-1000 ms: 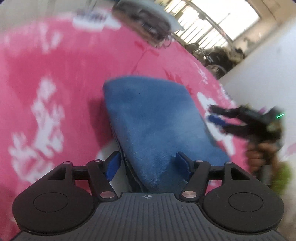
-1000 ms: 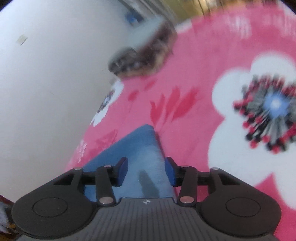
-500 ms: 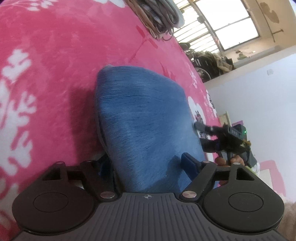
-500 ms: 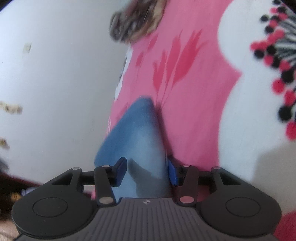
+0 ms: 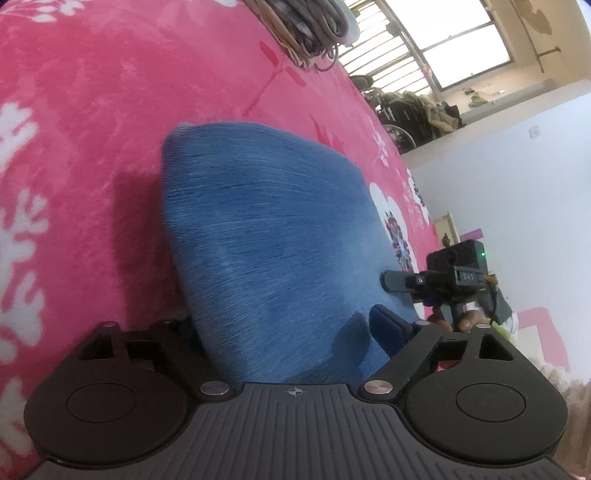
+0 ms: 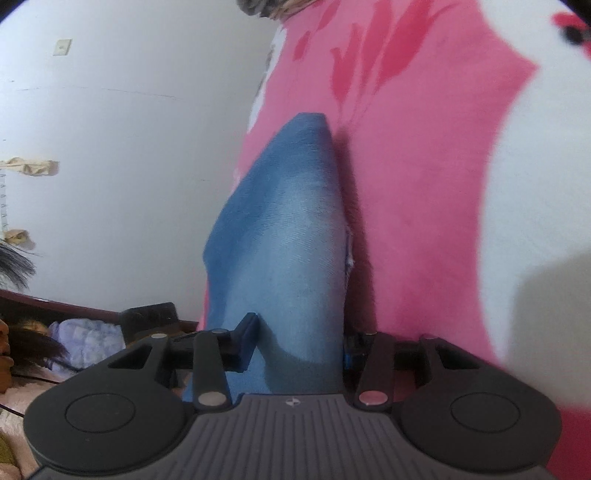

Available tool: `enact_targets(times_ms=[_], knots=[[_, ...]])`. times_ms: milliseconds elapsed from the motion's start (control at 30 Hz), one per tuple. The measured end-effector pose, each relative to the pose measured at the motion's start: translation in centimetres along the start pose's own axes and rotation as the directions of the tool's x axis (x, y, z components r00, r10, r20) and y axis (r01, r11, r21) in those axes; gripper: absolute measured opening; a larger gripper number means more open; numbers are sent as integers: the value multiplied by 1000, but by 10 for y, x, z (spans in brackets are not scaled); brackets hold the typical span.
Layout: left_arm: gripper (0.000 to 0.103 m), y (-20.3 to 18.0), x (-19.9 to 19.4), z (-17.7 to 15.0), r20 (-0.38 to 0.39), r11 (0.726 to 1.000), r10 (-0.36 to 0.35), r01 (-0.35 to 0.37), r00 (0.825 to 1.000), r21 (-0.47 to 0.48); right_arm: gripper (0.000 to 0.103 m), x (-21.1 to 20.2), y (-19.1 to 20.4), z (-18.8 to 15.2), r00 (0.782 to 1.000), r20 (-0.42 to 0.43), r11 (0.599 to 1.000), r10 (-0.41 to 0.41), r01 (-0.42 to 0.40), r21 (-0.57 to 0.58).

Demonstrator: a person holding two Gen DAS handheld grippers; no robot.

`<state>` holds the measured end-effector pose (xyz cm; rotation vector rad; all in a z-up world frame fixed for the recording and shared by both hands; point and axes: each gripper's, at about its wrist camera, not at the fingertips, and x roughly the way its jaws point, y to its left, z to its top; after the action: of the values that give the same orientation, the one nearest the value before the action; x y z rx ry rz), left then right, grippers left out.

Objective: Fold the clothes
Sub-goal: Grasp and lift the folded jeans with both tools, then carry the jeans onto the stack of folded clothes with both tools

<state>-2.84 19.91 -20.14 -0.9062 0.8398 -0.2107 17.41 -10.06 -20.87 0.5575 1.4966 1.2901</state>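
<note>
The folded blue denim garment (image 5: 273, 251) sits on the pink flowered blanket (image 5: 92, 110), a pile of clothes (image 5: 306, 26) well beyond it. Your left tool (image 5: 288, 332) grips its near edge; your right tool (image 6: 299, 343) clamps the opposite side.

Two wrist fisheye views, set low and close over a pink blanket (image 5: 110, 92).

The left wrist view is taken from just behind the left gripper (image 5: 284, 332), looking along its fingers toward a barred window (image 5: 443, 44), with the right gripper (image 5: 391, 282) seen at right. The right wrist view is taken from behind the right gripper (image 6: 299, 343), facing a white wall (image 6: 129, 147). The folded blue denim garment (image 5: 266, 251) (image 6: 284, 240), very near both lenses, is shared.
</note>
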Motion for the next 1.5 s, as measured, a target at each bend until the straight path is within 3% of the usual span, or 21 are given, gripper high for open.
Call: enact_targets(times_ms=[333,700,933,1100,1233,1433,1500], knots=[[83,6,-17,-3,20,997,-33,35,999,-72,38,12,23,-15,993,107,999,48,-46,-18],[83,1,-23,8,32,994,-74,76,997,-73,37,17,51,-30,976,209,998,54,-51,-20],[83,-17,-25,41,32,996,-90,91,995,-23,37,7,69,-24,945,318,997,73,-71,-17],[82,-36,-17,93,11,998,-66,65,998,20,37,2,79,2,903,415,994,110,-112,-18],[82,-63,-7,163,11,994,-22,21,1000,105,37,-11,77,43,863,484,988,144,-149,-28],[80,-115,12,302,60,975,69,-80,996,206,37,-22,97,147,770,607,980,197,-174,-97],[80,-137,19,347,90,970,86,-104,992,220,37,-23,105,184,728,651,975,216,-195,-106]])
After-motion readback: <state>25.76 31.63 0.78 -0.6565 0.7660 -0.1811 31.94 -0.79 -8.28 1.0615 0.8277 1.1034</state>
